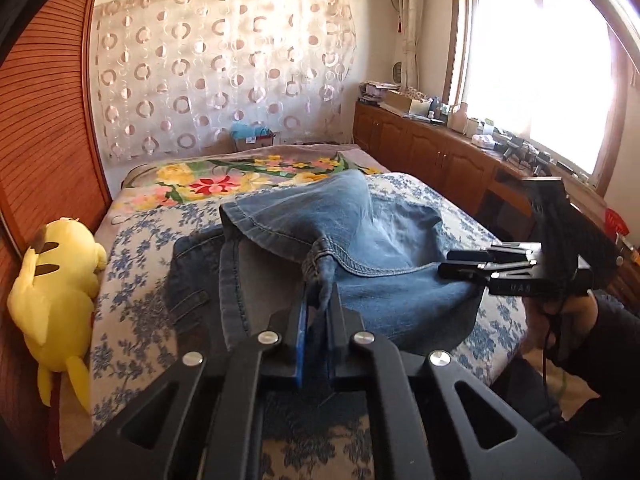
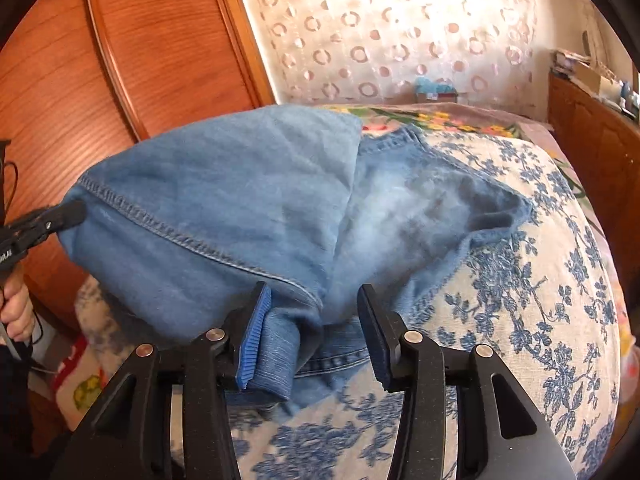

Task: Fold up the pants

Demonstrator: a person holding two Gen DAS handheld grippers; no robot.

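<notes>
Blue jeans (image 1: pixel 360 216) lie bunched on the flowered bedspread (image 1: pixel 132 264), one leg end raised into a hump. My left gripper (image 1: pixel 318 292) is shut on the stitched hem, which rises pinched between its pads; in the right wrist view the left gripper (image 2: pixel 68 214) grips the hem's far left end. The jeans (image 2: pixel 224 184) stretch from there to my right gripper (image 2: pixel 312 292), whose jaws stand apart around the hem's other corner. A denim fold rests against its blue left pad (image 2: pixel 256 336); the right pad stands clear. In the left wrist view the right gripper (image 1: pixel 444 263) sits at the hem's right end.
A yellow plush toy (image 1: pixel 56 292) lies at the bed's left edge against a wooden wardrobe (image 1: pixel 40 140). Low wooden cabinets (image 1: pixel 440 152) with clutter run under the window on the right. A person's hand (image 1: pixel 576 320) holds the right gripper.
</notes>
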